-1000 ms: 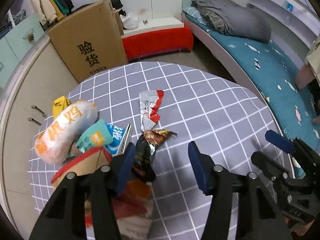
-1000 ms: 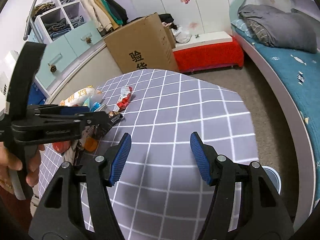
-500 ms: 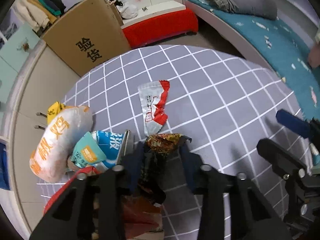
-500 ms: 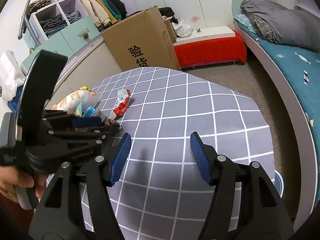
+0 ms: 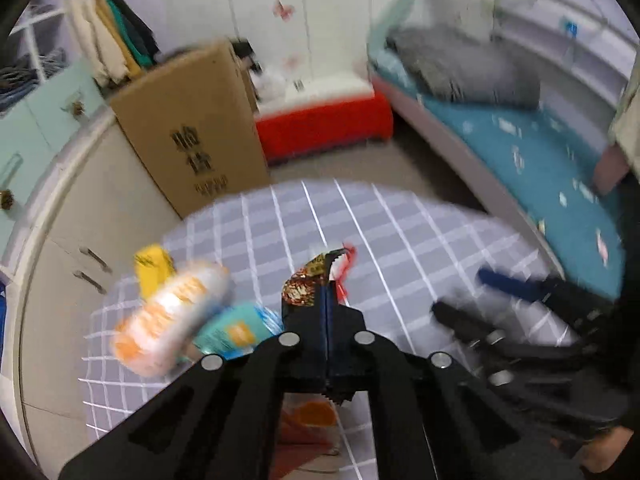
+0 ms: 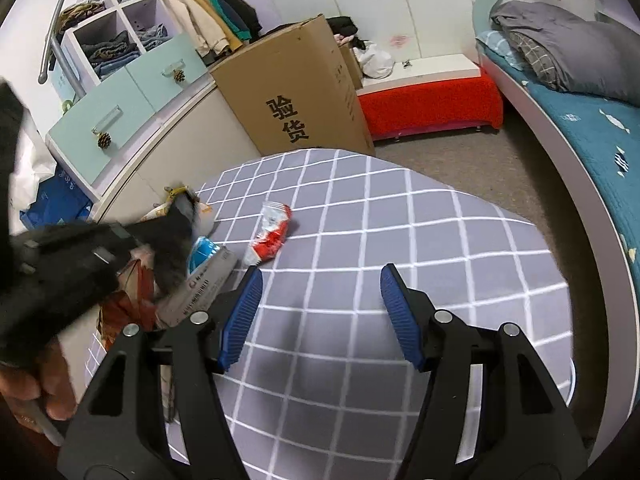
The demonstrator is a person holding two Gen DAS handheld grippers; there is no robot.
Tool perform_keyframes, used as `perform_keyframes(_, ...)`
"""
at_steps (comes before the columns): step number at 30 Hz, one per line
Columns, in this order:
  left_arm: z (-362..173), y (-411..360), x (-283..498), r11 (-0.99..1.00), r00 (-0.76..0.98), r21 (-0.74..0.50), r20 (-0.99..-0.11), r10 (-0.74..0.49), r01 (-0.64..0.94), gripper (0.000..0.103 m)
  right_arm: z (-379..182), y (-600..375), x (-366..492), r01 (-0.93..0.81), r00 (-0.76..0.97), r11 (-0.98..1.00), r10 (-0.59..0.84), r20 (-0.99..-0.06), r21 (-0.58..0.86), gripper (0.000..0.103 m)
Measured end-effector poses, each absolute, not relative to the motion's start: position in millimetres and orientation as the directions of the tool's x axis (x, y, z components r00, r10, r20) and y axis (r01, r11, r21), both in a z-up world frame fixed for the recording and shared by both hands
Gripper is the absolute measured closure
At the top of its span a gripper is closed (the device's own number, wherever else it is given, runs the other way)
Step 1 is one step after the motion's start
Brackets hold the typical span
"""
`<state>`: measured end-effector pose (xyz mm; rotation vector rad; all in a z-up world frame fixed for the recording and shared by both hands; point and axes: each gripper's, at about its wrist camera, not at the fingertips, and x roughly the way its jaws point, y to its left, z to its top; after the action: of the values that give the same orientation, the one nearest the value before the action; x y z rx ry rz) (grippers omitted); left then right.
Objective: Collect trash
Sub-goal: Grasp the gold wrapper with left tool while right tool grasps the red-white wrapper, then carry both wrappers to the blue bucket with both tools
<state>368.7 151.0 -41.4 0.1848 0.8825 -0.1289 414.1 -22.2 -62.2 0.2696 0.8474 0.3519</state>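
dark snack wrapper is clenched in your left gripper above the checked tablecloth; your right gripper gapes empty.

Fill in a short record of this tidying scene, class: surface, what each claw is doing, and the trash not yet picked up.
surface: grey checked tablecloth
left claw: shut on a dark, shiny wrapper
right claw: open, empty, above the cloth
loose trash: red and white wrapper lying alone on the cloth
trash pile: orange and white snack bag, teal packet
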Motion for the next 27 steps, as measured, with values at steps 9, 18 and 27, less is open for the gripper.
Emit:
perform_keyframes(9, -34.3, 177.1, 394.1, 0.988, 0.68, 0.06, -0.731, -0.055, 0.144, 0.102, -72.6, 27.5, 462.4, -0.2, 0.558, 0.905, 0.42, -0.715, 0.376, 0.042)
perform_keyframes(18, -41.1, 189.3, 405.3, 0.991, 0.694, 0.041, -0.718, -0.06, 0.128, 0.102, -95.4, 58.7, 490.9, -0.211, 0.523, 0.928, 0.373, -0.766, 0.308, 0.072)
perform_keyframes(27, -24.7, 157.0, 386.5, 0.985, 0.722, 0.065, -0.689, -0.071, 0.159, 0.102, -63.9, 0.5, 454.3, -0.222, 0.588, 0.886, 0.455, -0.669, 0.407, 0.082)
